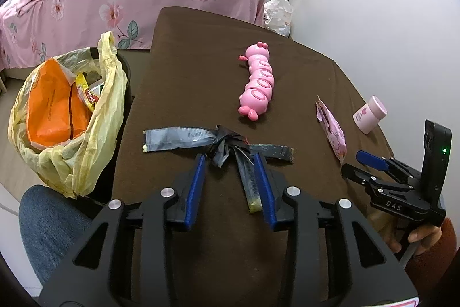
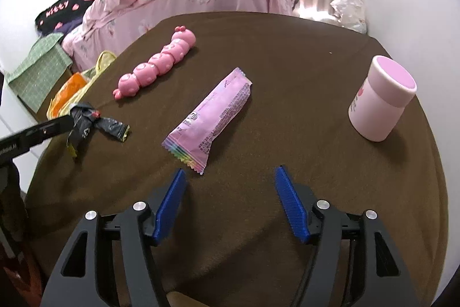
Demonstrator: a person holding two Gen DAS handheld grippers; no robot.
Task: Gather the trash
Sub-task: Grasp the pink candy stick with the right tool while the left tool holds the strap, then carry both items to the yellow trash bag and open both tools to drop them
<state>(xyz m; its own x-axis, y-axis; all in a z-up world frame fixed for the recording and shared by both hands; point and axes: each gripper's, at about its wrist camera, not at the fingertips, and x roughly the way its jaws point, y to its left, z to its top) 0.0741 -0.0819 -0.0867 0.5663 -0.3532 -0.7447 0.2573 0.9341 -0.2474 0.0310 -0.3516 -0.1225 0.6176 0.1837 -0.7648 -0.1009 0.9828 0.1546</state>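
Now the table wears a brown, felt-like cloth, its rounded edge curving away at the near and right sides. On it lies a knotted bundle of grey, crinkled foil wrappers, flat strips radiating from a dark twisted knot. The left gripper hangs over that knot with its ribbed blue pads apart; one strip runs back between them, close against the right pad, but whether it is pressed I cannot tell. Just off the table's left edge stands a bin lined with a thin yellow plastic bag, already holding a glossy orange packet.

Further right rests a flat pink snack wrapper with a serrated, rainbow-striped end, lying diagonally. The right gripper hovers just short of that end, its jaws spread wide and empty. A hard, glossy pink caterpillar toy of rounded segments lies beyond the two wrappers, and a smooth pink cylindrical jar stands tilted in view near the right edge. Bare cloth spreads wide between jar and wrapper, and across the far half of the table.
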